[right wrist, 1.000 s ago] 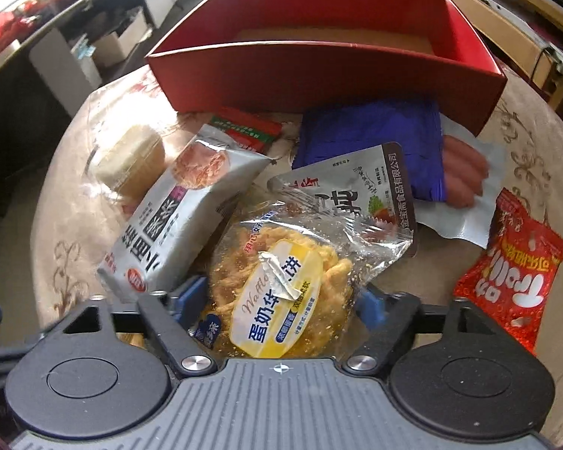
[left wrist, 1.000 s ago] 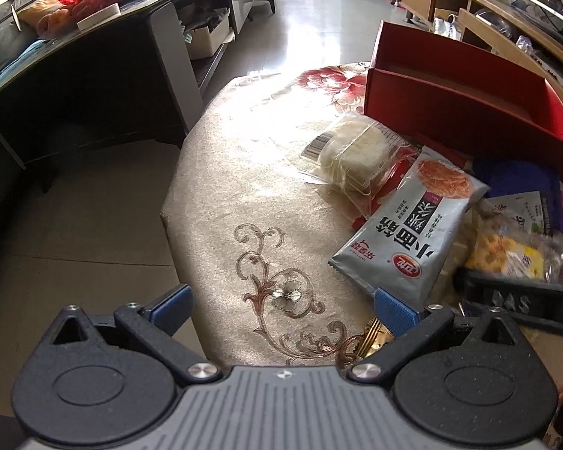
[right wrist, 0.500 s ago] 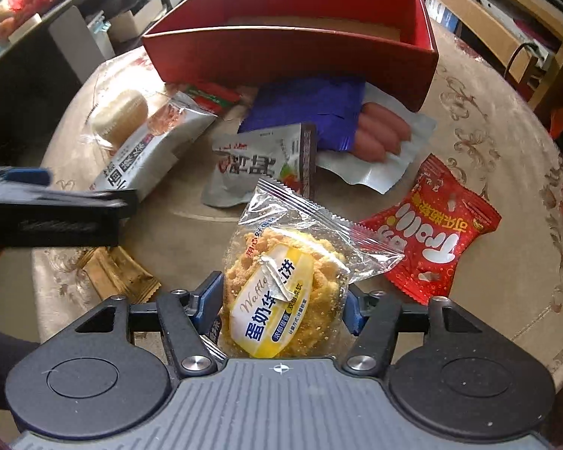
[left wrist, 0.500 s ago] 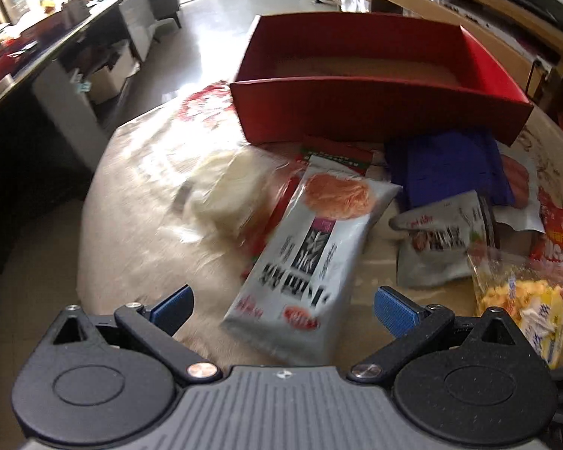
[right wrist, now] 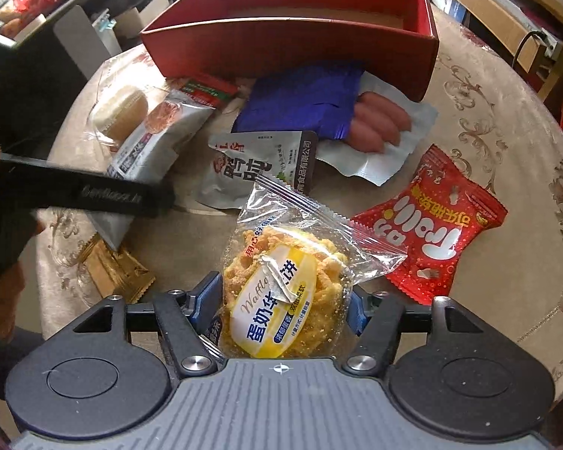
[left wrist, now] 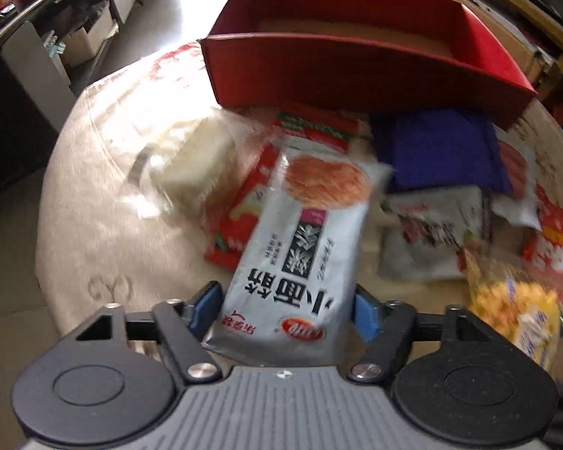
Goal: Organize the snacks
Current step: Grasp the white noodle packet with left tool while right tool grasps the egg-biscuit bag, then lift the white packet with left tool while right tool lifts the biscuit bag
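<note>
The left gripper has its jaws closing on a silver snack packet printed with black characters; the blue pads sit against the packet's two long edges at its near end, so the jaws are clamped on it. The rest of the packet stretches forward from the jaws, over a red packet that lies under it. Ahead and to the left of the jaws lies a clear-wrapped pale bun, blurred in this view. Ahead and to the right lie a blue foil pack and a grey pouch. Straight ahead, past all of these, stands the red cardboard box, open-topped, on the beige patterned tabletop.

The right gripper has its jaws easing slightly apart, yet its pads press both sides of a clear-bagged waffle snack with a yellow label, so the bag is gripped. The bag's crimped top points forward from the jaws. Just right of the jaws lies a red Trolli candy bag. Ahead lies the same grey pouch, then the blue foil pack resting partly over a pack of sausages, with the red box beyond. To the left of the jaws the left gripper's black body crosses the view over the silver packet, and a gold wrapper lies on the tabletop near it.
</note>
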Available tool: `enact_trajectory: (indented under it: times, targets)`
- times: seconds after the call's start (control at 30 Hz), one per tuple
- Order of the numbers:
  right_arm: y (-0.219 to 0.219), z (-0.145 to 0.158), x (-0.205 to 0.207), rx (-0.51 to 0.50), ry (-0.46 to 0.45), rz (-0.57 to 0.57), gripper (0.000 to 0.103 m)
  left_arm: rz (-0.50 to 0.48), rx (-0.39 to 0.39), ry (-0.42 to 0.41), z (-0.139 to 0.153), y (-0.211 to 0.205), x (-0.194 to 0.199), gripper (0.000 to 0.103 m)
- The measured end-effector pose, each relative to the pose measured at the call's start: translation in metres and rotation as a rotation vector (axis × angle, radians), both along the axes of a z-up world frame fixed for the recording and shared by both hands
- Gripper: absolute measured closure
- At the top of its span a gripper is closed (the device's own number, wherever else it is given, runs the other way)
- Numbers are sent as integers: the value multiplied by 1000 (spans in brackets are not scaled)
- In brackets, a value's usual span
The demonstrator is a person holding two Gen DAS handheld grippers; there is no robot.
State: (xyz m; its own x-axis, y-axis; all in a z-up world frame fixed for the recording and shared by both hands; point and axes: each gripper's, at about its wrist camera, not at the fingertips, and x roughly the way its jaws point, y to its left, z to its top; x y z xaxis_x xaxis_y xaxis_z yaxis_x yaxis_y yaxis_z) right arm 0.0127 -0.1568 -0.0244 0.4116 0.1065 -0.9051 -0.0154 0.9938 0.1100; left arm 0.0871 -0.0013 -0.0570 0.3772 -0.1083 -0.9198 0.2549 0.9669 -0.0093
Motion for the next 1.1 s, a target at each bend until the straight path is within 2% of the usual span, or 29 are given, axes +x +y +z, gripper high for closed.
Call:
enact_trajectory:
  times: [0.17, 0.37, 0.57, 0.63, 0.73, 0.8, 1.1]
  targets:
    - [-1, 1, -5, 4, -4, -3, 33, -5, -36, 27, 6, 2, -24, 44]
    - [-4, 7, -11, 17, -27, -5, 38, -6, -66, 32, 14, 2, -47, 45]
    - [-5, 5, -10, 22, -21, -24, 38, -12, -27, 38, 14, -2, -52, 45]
    - [-8, 3, -10, 34, -14, -38, 31, -18, 3, 28, 10, -7, -50, 43]
    - [-9, -4, -9, 22, 18, -47, 26, -9, 24, 29, 4, -11, -43, 38]
    - [-6, -6, -8, 11, 20, -36, 25, -1, 44, 18, 2, -13, -41, 34]
    - [-6, -12, -6, -24, 4, -62, 23, 38, 38, 24, -2, -15, -30, 30]
